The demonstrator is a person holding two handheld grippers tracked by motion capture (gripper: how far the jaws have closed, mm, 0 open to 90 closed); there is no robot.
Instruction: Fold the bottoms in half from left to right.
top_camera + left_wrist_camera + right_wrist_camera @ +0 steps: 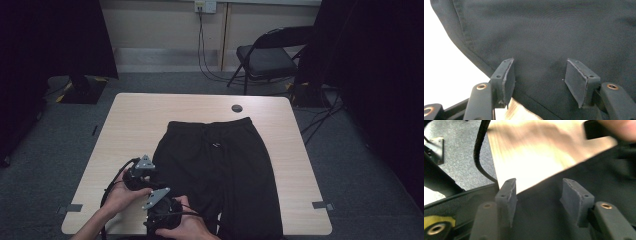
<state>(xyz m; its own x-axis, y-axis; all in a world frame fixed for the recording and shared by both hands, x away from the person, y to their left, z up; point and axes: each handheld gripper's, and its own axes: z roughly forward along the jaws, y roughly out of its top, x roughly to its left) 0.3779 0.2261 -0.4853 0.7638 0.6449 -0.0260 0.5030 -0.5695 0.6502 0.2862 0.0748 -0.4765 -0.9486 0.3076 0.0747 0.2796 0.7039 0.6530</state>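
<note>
A pair of black trousers (220, 170) lies flat on the light wooden table (135, 120), waistband and drawstring at the far end, legs running to the near edge. My left gripper (151, 175) is at the garment's left edge; in the left gripper view its jaws stand open (539, 72) over the dark cloth (549, 32) beside the seam, and the pads do not press on it. My right gripper (167, 206) is just nearer, by the front left of the trousers. Its jaws are open (537, 192) over the cloth edge (574, 175), with bare table beyond.
A round cable hole (237, 108) sits near the table's far edge. A black folding chair (267, 55) stands behind at the right, with wall cables beside it. Dark curtains hang on both sides. A black cable (477, 152) trails over the grey carpet.
</note>
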